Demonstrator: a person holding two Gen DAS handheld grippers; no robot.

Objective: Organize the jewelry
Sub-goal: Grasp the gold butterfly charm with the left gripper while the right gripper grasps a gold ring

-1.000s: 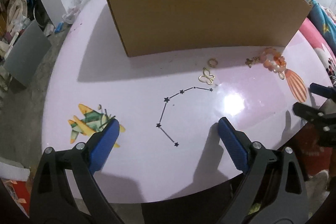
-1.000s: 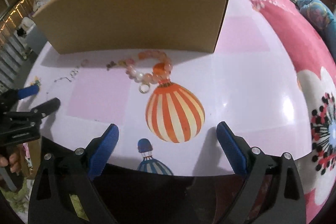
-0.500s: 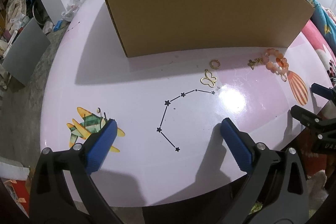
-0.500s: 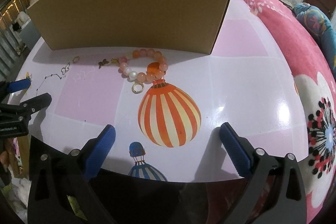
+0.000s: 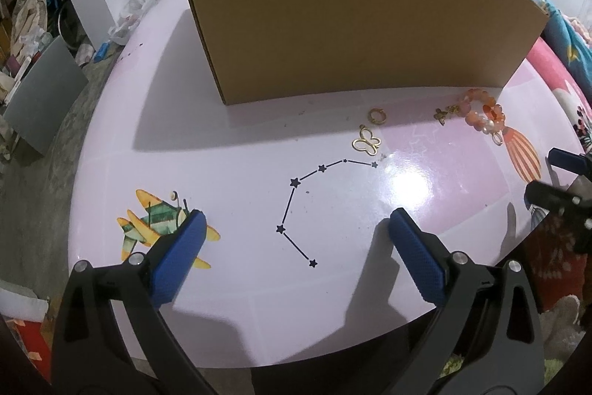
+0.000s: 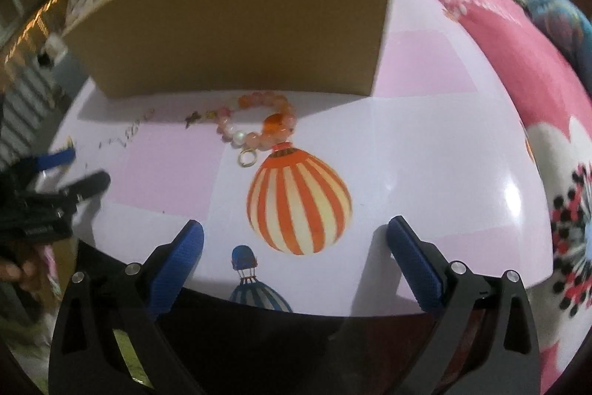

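The box (image 5: 351, 24) hides its own inside in both views. The right wrist view is motion-blurred: the small charms (image 6: 140, 124) left of the bracelet (image 6: 259, 124) smear beyond telling. The frame edge cuts off the right gripper (image 5: 555, 176).

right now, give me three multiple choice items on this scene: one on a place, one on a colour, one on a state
1. Where does the bead bracelet lie?
A. inside the box
B. on the table in front of the box
C. in the right gripper

2. What colour is the butterfly charm?
A. gold
B. blue
C. red

3. How does the left gripper stand?
A. shut on the ring
B. shut on nothing
C. open and empty

Answers:
1. B: the bracelet rests on the table just before the cardboard box.
2. A: the charm is a gold outline beside the small gold ring.
3. C: the blue pads are wide apart with only table between them.
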